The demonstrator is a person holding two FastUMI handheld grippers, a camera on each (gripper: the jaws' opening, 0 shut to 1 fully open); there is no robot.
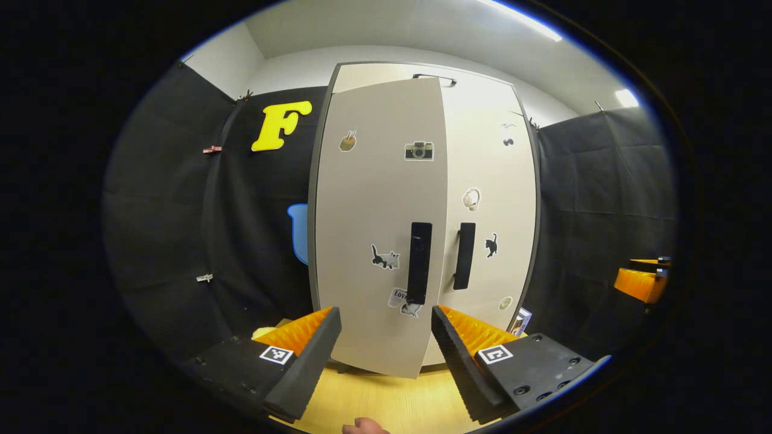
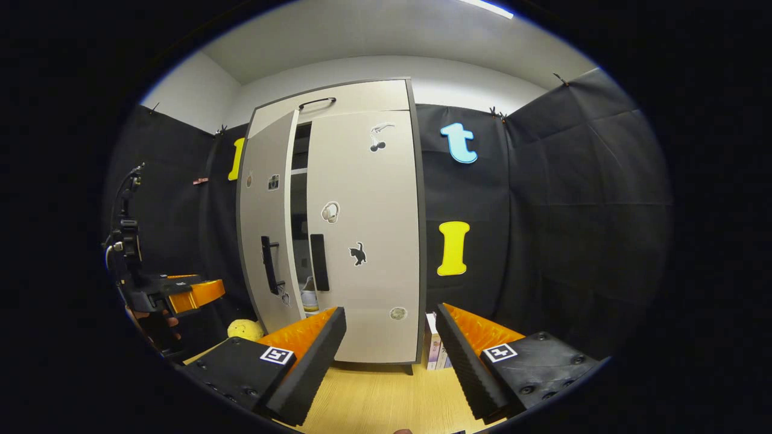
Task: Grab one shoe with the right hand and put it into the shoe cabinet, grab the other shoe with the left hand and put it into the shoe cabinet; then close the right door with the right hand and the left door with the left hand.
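Left gripper view: two cabinet doors (image 1: 380,241).

Quick count: one cabinet (image 2: 362,241), two doors (image 1: 377,229) (image 1: 491,199), two handles (image 1: 419,262) (image 1: 464,256). One shoe (image 2: 309,298) visible through door gap. Stickers: seven-ish, some tiny. One yellow ball (image 2: 244,329). Two tools (image 1: 386,361) (image 2: 391,361). One box (image 2: 435,349) beside cabinet.
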